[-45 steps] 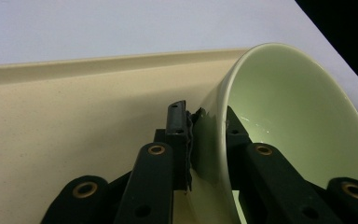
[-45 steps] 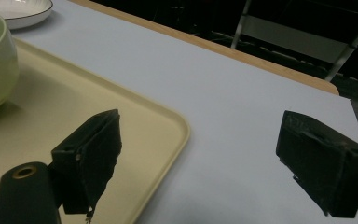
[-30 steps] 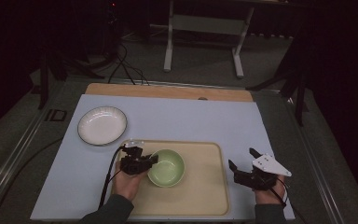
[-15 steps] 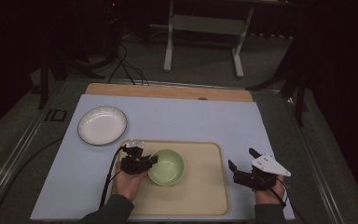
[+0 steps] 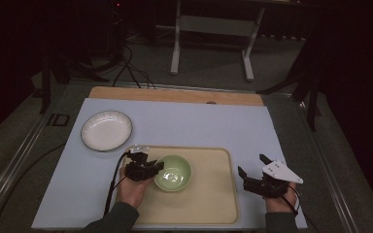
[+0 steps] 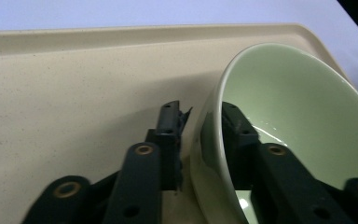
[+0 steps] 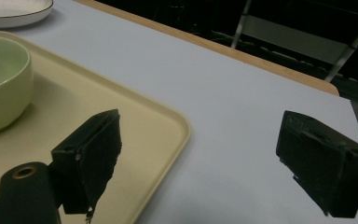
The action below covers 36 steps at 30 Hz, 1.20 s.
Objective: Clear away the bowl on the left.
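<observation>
While gripping the near-left rim of the green bowl (image 5: 173, 173) with the left gripper (image 5: 151, 168), one jaw inside and one outside, closed narrow on the wall. Resting on the beige tray (image 5: 213, 204), left of its middle. Held wide apart at the right gripper (image 5: 252, 167), holding nothing, just beside the tray's right edge. Sitting apart at far left on the blue mat (image 5: 199, 121), a white plate (image 5: 106, 130).

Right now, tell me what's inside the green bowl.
One jaw of the left gripper reaches inside the green bowl, the other stays outside, straddling the rim. The rest of the interior that shows looks glossy and bare. The bottom near that jaw is covered, so it cannot be checked.
</observation>
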Each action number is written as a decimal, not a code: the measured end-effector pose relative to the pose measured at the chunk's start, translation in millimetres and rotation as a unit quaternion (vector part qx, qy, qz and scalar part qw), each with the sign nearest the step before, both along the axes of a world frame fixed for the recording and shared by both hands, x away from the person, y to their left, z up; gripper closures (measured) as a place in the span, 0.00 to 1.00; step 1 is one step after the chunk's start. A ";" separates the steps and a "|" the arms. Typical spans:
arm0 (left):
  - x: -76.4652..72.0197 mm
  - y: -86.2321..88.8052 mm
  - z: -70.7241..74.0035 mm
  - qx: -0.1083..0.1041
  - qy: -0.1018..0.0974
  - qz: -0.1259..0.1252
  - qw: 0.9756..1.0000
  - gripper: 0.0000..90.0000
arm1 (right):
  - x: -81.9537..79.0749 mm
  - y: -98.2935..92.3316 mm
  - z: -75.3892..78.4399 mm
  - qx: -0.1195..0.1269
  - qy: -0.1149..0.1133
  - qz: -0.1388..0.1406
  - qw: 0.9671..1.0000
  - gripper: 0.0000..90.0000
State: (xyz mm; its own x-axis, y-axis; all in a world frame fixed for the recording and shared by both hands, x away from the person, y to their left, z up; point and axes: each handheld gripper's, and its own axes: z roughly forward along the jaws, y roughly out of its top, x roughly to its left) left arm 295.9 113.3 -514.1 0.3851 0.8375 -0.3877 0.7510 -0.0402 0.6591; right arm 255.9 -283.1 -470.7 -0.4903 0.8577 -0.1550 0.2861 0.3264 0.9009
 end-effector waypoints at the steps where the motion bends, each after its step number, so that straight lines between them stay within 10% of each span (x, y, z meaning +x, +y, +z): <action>1: -0.3 0.5 0.7 -0.003 -0.001 0.000 1.000 0.76 | 0.0 0.0 0.0 0.000 0.000 0.000 1.000 0.15; 28: -10.5 17.0 28.7 0.025 -0.046 0.000 0.999 0.43 | -0.3 -0.4 0.2 0.000 -0.001 0.000 1.000 0.15; 36: -14.9 27.9 39.9 0.071 -0.081 0.023 0.994 0.40 | -0.6 -0.5 0.3 0.001 0.000 0.000 1.000 0.15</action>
State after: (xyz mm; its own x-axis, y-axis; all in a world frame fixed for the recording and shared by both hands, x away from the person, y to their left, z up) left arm 281.1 141.2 -474.2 0.3924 0.8979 -0.1996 0.6379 -0.1093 0.7623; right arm 255.3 -283.6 -470.5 -0.4897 0.8584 -0.1527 0.2863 0.3238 0.9018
